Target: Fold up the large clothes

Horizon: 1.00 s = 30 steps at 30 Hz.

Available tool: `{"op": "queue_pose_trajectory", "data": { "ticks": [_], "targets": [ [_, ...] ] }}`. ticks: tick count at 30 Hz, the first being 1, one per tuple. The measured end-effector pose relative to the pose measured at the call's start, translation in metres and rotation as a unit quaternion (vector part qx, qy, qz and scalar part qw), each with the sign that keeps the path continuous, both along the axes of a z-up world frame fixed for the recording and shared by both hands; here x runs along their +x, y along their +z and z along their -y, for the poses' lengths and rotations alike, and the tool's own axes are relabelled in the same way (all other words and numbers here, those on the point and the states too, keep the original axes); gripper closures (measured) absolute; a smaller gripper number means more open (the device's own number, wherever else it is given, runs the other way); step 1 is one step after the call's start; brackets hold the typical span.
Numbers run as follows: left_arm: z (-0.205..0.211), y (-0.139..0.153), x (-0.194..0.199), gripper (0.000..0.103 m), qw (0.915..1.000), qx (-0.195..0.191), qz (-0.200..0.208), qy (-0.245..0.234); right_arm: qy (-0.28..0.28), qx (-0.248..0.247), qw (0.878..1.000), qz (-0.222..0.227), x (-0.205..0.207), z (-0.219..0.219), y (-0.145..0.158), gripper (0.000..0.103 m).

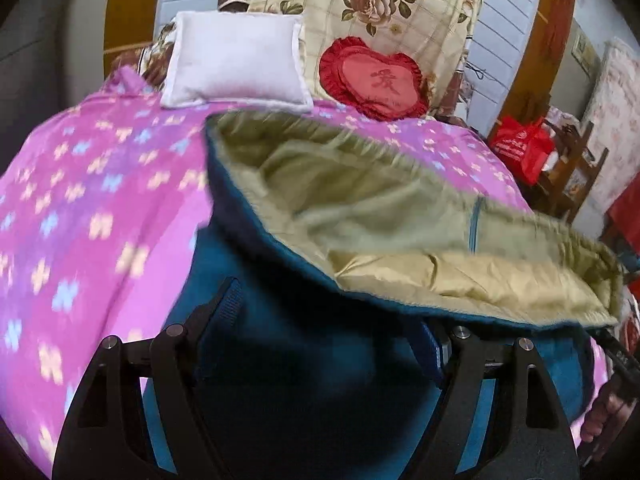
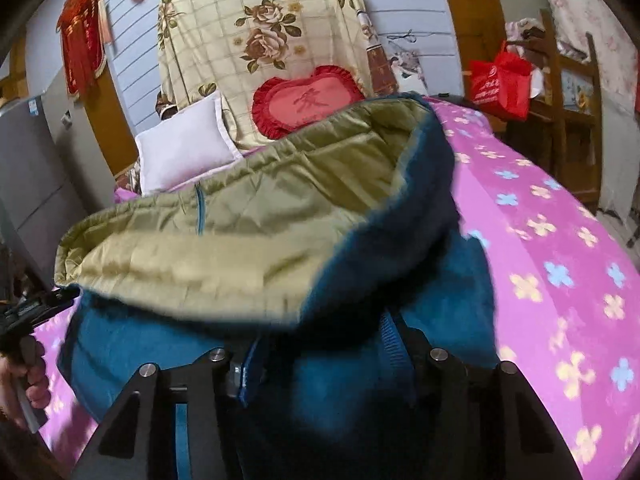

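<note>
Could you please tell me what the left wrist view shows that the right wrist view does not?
Only the left wrist view shows the fingers of the left gripper and the person's right hand. Only the right wrist view shows those of the right gripper and the left hand. Both show the teal coat with olive lining, the white pillow, the heart cushion and the pink bedspread.

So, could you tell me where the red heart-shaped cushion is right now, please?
The red heart-shaped cushion sits at the head of the bed, leaning against the floral quilt, just right of the white pillow in both wrist views.
</note>
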<state>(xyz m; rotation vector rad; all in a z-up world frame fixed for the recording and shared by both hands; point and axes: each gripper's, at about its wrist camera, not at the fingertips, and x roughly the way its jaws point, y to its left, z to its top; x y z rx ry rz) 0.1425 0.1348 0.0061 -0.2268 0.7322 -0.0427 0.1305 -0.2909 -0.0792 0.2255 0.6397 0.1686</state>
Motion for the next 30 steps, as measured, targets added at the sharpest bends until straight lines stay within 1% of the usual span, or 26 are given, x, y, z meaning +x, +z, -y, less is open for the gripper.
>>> {"op": "queue_pose_trajectory", "data": {
  "ticks": [1,2,3,4,6,7,9,11,12,13,14,15,17,19,21,23,24,25,26,27,28,29,30],
  "targets": [
    [0.001,0.006,0.013,0.025,1.0,0.001,0.003,0.007,-0.004,0.009,1.0,0.001,0.01,0.002,0.003,0.051],
    [0.004,0.011,0.024,0.025,0.9998,0.01,0.01,0.014,-0.01,0.022,1.0,0.004,0.019,0.005,0.007,0.05],
    [0.004,0.014,0.034,0.025,0.9994,0.019,0.014,0.024,-0.02,0.037,0.999,0.004,0.028,0.01,0.009,0.046],
    [0.003,0.014,0.041,0.025,0.9991,0.023,0.013,0.033,-0.03,0.053,0.998,0.0,0.034,0.015,0.009,0.036],
    [0.001,0.01,0.049,0.025,0.9989,0.015,0.006,0.043,-0.043,0.075,0.996,-0.015,0.041,0.021,0.006,0.026],
    [0.0,0.007,0.049,0.025,0.999,0.009,0.003,0.044,-0.046,0.077,0.996,-0.025,0.043,0.022,0.005,0.026],
    [0.002,0.001,0.046,0.024,0.9991,0.011,0.005,0.041,-0.044,0.066,0.996,-0.045,0.044,0.019,0.003,0.026],
    [0.005,-0.007,0.042,0.025,0.9991,0.02,0.001,0.038,-0.041,0.019,0.998,-0.045,0.038,0.007,0.007,0.026],
    [0.006,-0.011,0.041,0.024,0.9991,0.022,-0.003,0.037,-0.045,-0.012,0.998,-0.042,0.033,-0.001,0.01,0.022],
    [0.006,-0.014,0.041,0.025,0.9991,0.021,-0.007,0.035,-0.05,-0.033,0.997,-0.04,0.03,-0.005,0.012,0.016],
    [0.007,-0.015,0.042,0.025,0.999,0.022,-0.011,0.037,-0.053,-0.046,0.997,-0.039,0.028,-0.008,0.013,0.004],
    [0.008,-0.015,0.041,0.025,0.9988,0.023,-0.012,0.042,-0.052,-0.054,0.997,-0.036,0.026,-0.012,0.015,0.0],
    [0.015,-0.011,0.041,0.025,0.9991,0.02,-0.008,0.036,-0.031,-0.046,0.998,-0.019,0.022,-0.016,0.02,0.0],
    [0.029,-0.004,0.045,0.025,0.9992,0.034,-0.006,0.02,-0.006,-0.03,1.0,0.007,0.022,-0.022,0.026,0.0],
    [0.041,0.001,0.052,0.024,0.9987,0.05,-0.004,0.01,0.023,-0.01,1.0,0.013,0.033,-0.027,0.029,0.0],
    [0.048,0.003,0.066,0.024,0.998,0.061,-0.014,0.009,0.051,0.0,0.998,-0.021,0.058,-0.035,0.028,0.0],
    [0.05,0.003,0.076,0.024,0.9971,0.072,-0.019,0.014,0.066,-0.012,0.997,-0.042,0.072,-0.041,0.025,0.0],
    [0.051,0.002,0.082,0.024,0.996,0.085,-0.02,0.018,0.078,-0.053,0.993,-0.072,0.092,-0.05,0.019,0.0],
    [0.052,-0.002,0.089,0.024,0.9942,0.103,-0.022,0.024,0.07,-0.084,0.99,-0.086,0.103,-0.053,0.013,0.0],
    [0.051,-0.012,0.101,0.024,0.9907,0.127,-0.034,0.033,0.049,-0.112,0.987,-0.109,0.118,-0.051,0.005,0.0],
    [0.048,-0.022,0.109,0.024,0.9871,0.146,-0.048,0.045,0.032,-0.114,0.983,-0.138,0.132,-0.043,-0.006,0.0],
    [0.042,-0.039,0.119,0.024,0.9818,0.164,-0.074,0.062,0.019,-0.091,0.981,-0.173,0.147,-0.029,-0.022,0.0],
    [0.035,-0.052,0.125,0.023,0.9803,0.157,-0.096,0.072,0.014,-0.071,0.98,-0.186,0.153,-0.019,-0.033,0.0]
  ]
}}
